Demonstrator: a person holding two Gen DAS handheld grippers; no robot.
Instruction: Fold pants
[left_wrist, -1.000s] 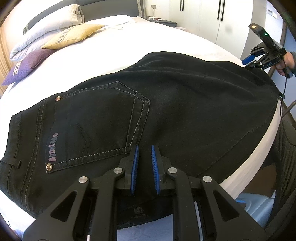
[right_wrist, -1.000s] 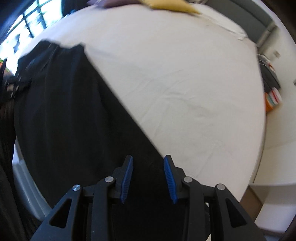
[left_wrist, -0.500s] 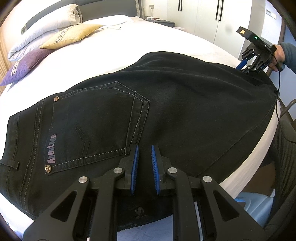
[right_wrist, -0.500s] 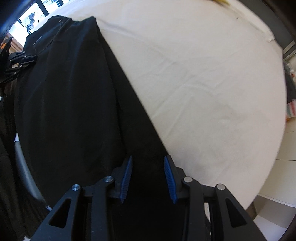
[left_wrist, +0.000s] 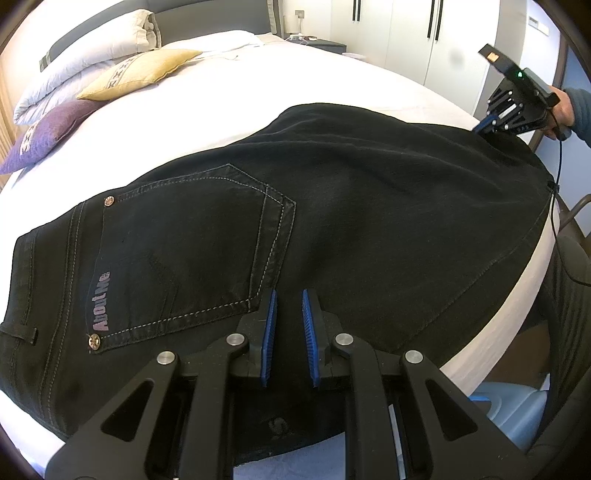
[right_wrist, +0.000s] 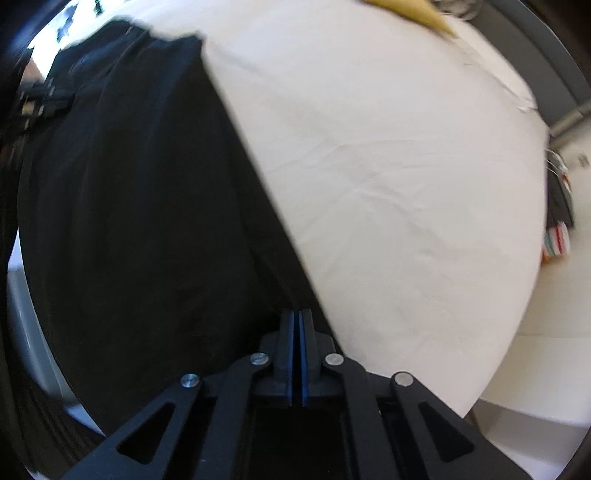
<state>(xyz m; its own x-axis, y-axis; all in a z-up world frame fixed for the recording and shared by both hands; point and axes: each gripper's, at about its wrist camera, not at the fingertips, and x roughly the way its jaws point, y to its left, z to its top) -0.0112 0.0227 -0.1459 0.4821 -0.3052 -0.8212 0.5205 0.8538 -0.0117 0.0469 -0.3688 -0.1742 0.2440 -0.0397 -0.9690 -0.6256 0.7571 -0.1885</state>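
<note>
White sheet covers the bed, which fills most of both views. Black denim pants lie flat on it along the near edge, folded leg over leg. Their long axis runs across the left wrist view: the waistband is at the left, and the legs stretch to the right and end near the corner of the bed. The back side is up, with one back pocket showing pale stitching and two metal rivets. On the pocket edge a small label reads "About Me", with its letters running sideways toward the waistband.

Three pillows lie at the head of the bed: a white one, a yellow one and a purple one.

The left hand-held gripper is over the seat area beside the pocket; its blue pads stand a little apart, and I cannot tell if cloth is pinched between them. The right hand-held gripper is at the leg end, its pads pressed together; its tips meet the black cloth there, but a pinch cannot be confirmed.
</note>
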